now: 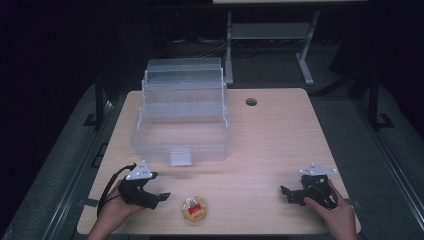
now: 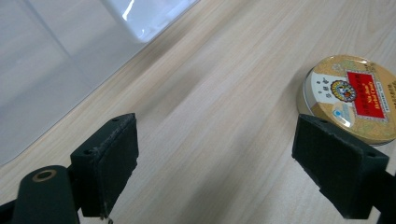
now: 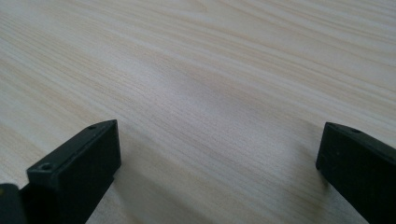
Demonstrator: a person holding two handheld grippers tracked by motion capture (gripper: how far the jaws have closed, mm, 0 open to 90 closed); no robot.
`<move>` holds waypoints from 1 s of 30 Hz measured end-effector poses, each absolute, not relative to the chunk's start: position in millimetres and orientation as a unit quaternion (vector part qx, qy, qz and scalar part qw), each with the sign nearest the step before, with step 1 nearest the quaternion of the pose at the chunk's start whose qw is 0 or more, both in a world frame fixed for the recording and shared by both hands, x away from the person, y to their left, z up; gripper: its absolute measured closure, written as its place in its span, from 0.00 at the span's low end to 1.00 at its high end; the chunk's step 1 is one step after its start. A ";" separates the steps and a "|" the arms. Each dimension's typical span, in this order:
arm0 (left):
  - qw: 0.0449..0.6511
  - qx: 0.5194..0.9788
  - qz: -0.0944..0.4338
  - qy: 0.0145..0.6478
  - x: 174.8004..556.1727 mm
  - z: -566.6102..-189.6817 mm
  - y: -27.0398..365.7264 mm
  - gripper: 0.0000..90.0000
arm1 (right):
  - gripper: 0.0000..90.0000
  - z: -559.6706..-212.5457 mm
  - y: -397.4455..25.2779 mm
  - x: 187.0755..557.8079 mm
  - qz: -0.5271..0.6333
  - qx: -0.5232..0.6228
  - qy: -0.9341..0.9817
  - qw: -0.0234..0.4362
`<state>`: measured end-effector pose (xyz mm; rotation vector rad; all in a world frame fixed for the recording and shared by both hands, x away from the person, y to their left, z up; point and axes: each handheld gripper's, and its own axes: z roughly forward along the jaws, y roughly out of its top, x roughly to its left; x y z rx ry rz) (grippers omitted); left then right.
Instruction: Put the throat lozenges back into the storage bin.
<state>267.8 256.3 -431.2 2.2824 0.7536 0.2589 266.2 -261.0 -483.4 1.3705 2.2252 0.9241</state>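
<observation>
Left gripper view: tin (image 2: pixel 351 98) label legible; tongs (image 2: pixel 229 172) agape

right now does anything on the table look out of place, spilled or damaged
Nothing stands out. The clear plastic tiered storage box stands open and upright on the light wooden table, its trays stepped back evenly. The round gold tin with a red label lies flat and closed near the front edge, beside the open left hand-held gripper. No spill or breakage.
</observation>
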 end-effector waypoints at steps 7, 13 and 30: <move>0.347 0.888 0.090 0.287 269.4 -428.0 250.0 0.16 | 0.00 -483.4 -260.9 266.2 0.328 0.486 0.789 0.184; 0.343 0.893 0.083 0.280 270.1 -425.5 244.6 0.16 | 0.00 -483.3 -260.9 266.2 0.328 0.486 0.789 0.184; 0.339 0.901 0.069 0.261 271.9 -422.7 224.5 0.16 | 0.00 -483.4 -260.9 266.2 0.328 0.486 0.789 0.184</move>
